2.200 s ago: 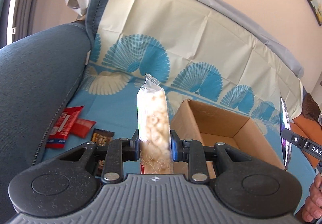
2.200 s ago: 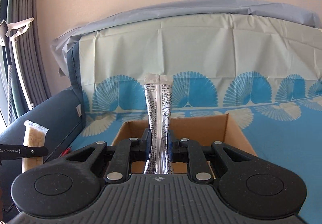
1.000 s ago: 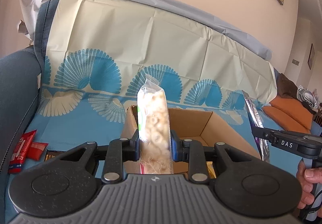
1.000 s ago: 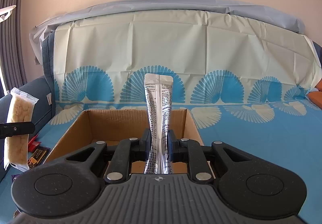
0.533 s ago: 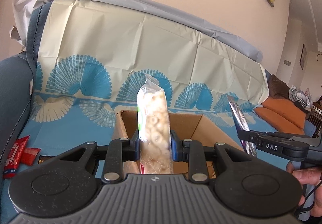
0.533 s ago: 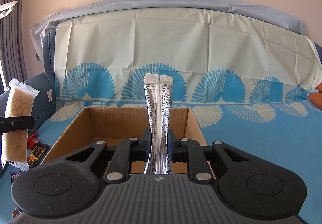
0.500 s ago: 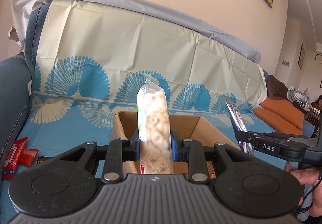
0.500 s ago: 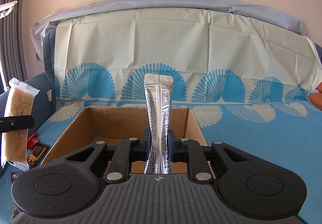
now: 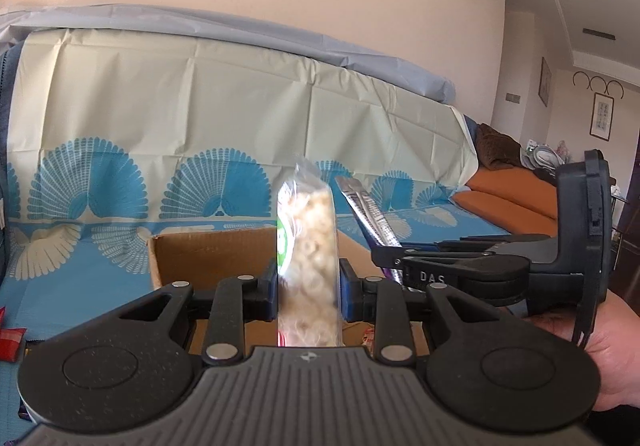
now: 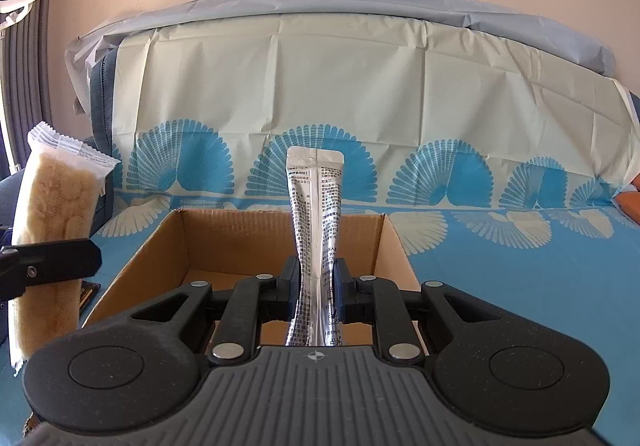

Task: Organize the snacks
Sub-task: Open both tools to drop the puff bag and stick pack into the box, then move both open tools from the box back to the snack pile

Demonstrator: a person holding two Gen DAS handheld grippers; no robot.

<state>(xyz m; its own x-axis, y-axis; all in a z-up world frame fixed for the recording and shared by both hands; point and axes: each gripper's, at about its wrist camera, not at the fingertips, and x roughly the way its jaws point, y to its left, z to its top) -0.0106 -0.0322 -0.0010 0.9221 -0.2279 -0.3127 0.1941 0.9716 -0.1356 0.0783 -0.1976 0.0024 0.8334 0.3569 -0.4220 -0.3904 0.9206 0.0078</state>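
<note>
My left gripper point(image 9: 308, 278) holds a clear bag of pale cereal rings point(image 9: 308, 230) upright above the near side of an open cardboard box point(image 9: 208, 258). Its jaws are opening, but the pads still touch the bag's sides. My right gripper point(image 10: 318, 286) is shut on a silver printed sachet point(image 10: 316, 197), also upright, over the box's point(image 10: 232, 242) near edge. In the right wrist view the ring bag point(image 10: 56, 197) shows at far left with a left finger point(image 10: 48, 258) across it. The left wrist view shows the sachet point(image 9: 368, 213) close on the right.
The box stands on a sofa seat under a blue fan-patterned cover point(image 10: 480, 266). Red packets point(image 9: 10, 338) and a dark snack bar point(image 10: 86, 296) lie left of the box. A person's hand point(image 9: 612, 350) grips the right tool. Orange cushions point(image 9: 516, 197) lie far right.
The left gripper has swung right with the ring bag, so the box and the right gripper now sit much closer in its view. The right gripper has kept still.
</note>
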